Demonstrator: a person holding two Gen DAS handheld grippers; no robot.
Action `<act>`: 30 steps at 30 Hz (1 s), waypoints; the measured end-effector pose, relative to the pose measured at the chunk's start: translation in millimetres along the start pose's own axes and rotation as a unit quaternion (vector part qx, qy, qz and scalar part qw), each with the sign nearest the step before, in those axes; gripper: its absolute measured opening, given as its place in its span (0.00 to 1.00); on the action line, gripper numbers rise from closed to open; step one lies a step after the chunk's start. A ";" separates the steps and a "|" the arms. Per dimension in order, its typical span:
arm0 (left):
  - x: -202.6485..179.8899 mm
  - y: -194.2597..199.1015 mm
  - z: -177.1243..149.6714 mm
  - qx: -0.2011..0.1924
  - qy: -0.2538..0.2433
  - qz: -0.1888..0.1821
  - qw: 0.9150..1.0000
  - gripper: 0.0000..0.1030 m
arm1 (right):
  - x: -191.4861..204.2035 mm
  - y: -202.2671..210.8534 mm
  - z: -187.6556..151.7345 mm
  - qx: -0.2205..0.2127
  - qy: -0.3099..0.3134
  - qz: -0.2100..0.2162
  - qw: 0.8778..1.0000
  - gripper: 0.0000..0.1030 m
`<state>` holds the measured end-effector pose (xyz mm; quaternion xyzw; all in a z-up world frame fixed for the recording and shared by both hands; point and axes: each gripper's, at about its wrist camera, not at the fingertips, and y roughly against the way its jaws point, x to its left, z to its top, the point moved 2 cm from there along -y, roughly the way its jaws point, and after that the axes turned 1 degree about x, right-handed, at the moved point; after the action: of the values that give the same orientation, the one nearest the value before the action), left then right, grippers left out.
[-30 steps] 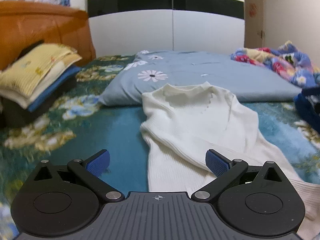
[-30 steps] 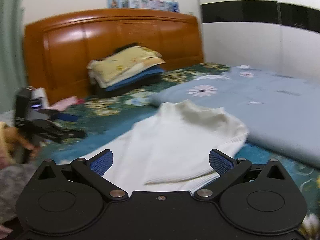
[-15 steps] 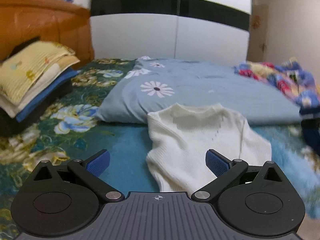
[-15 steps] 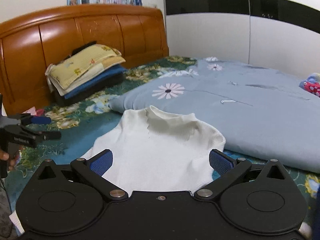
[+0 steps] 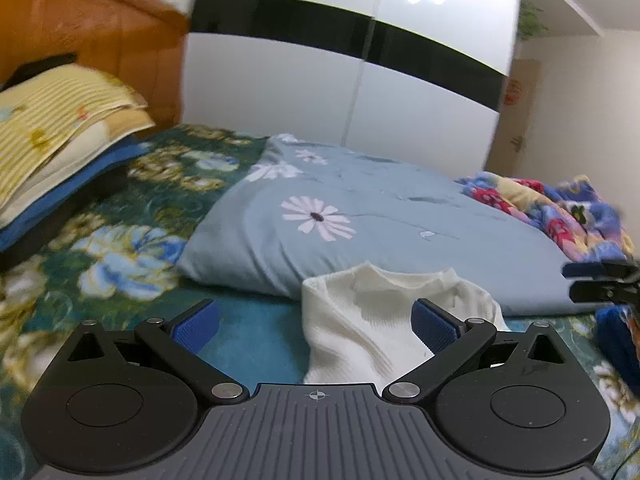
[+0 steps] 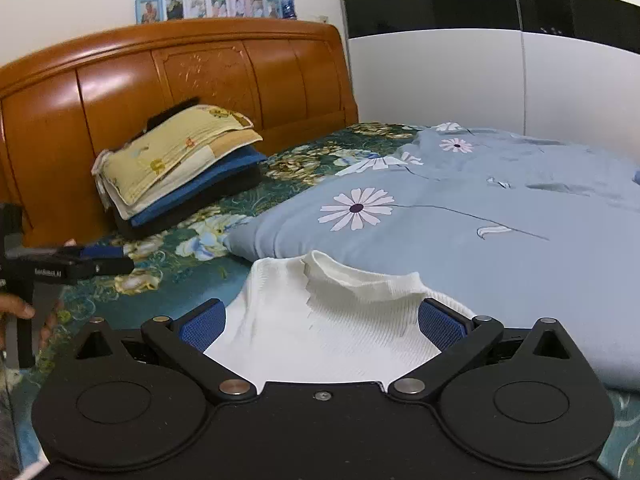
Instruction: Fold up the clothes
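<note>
Photographs (image 6: 216, 7) in a row along the top of the wooden headboard (image 6: 180, 68) are shown only in the right wrist view; a crumpled floral blanket (image 5: 560, 212) is seen only in the left wrist view. The white sweater (image 6: 332, 320) is folded on the teal floral bedspread (image 5: 120, 240), its collar against a grey-blue daisy quilt (image 6: 460, 216). Its lower part is hidden behind both tools. The left gripper (image 5: 316, 320) and right gripper (image 6: 322, 324) are held with jaws spread wide, gripping nothing. Folded bedding (image 6: 180, 164) is stacked by the headboard; a white wardrobe (image 5: 340, 80) stands behind.
</note>
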<state>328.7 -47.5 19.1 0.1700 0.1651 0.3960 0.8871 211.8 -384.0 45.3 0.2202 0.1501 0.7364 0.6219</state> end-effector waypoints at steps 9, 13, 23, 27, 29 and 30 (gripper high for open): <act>-20.2 -48.2 -0.7 0.017 -0.070 0.003 0.997 1.00 | -13.5 -29.3 3.7 0.004 0.077 -0.009 0.997 0.99; -23.3 -74.5 0.5 0.027 -0.064 0.021 0.997 1.00 | -27.5 -45.1 2.1 0.011 0.095 -0.024 0.995 0.99; -26.2 -125.8 -1.0 0.051 -0.084 -0.004 0.995 0.97 | -59.2 -88.4 -6.3 0.034 0.123 -0.036 0.991 0.94; -27.4 -146.3 -1.6 0.061 -0.092 -0.014 0.994 0.97 | -67.6 -104.4 -10.2 0.046 0.131 -0.042 0.990 0.94; -27.5 -156.0 -2.3 0.067 -0.095 -0.016 0.993 0.94 | -71.7 -112.4 -12.1 0.052 0.134 -0.044 0.989 0.94; -27.3 -159.5 -3.1 0.071 -0.099 -0.015 0.992 0.91 | -73.8 -116.4 -13.1 0.055 0.136 -0.046 0.988 0.93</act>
<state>413.2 -167.9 -48.3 0.2687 0.1069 0.3514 0.8905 313.6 -434.7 -33.7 0.1444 0.2832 0.7209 0.6158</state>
